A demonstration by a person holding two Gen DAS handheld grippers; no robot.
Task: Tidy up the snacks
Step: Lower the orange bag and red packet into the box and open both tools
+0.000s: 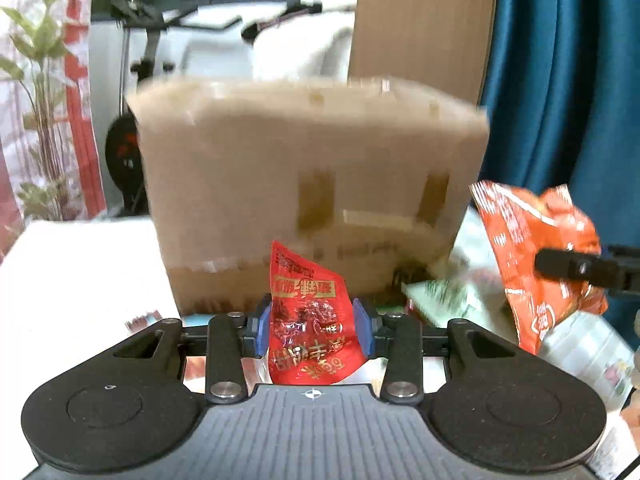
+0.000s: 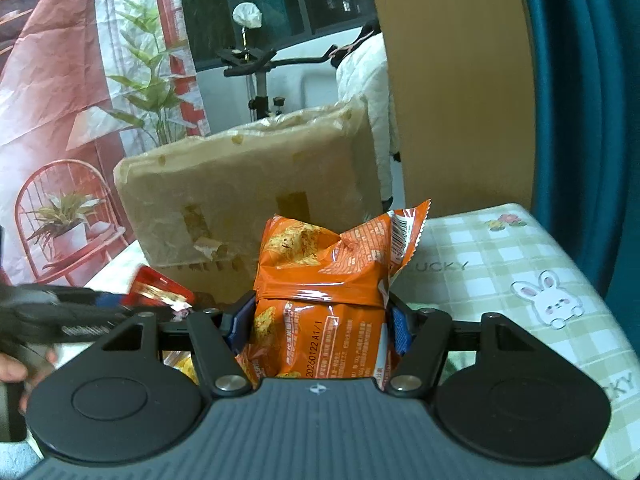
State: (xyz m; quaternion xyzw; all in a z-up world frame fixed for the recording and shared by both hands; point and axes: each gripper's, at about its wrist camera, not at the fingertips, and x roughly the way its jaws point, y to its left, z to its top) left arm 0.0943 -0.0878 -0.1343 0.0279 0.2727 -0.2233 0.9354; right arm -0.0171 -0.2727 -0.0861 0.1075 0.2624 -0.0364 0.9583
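My left gripper is shut on a small red snack packet and holds it up in front of a taped cardboard box. My right gripper is shut on an orange snack bag, also raised before the box. In the left wrist view the orange bag shows at the right, pinched by the right gripper's dark finger. In the right wrist view the left gripper and the red packet show at the left.
The box stands on a table with a green checked cloth printed with a rabbit. More packets lie at the box's foot. A blue curtain and a wooden panel stand behind. An exercise bike and a plant backdrop are at the left.
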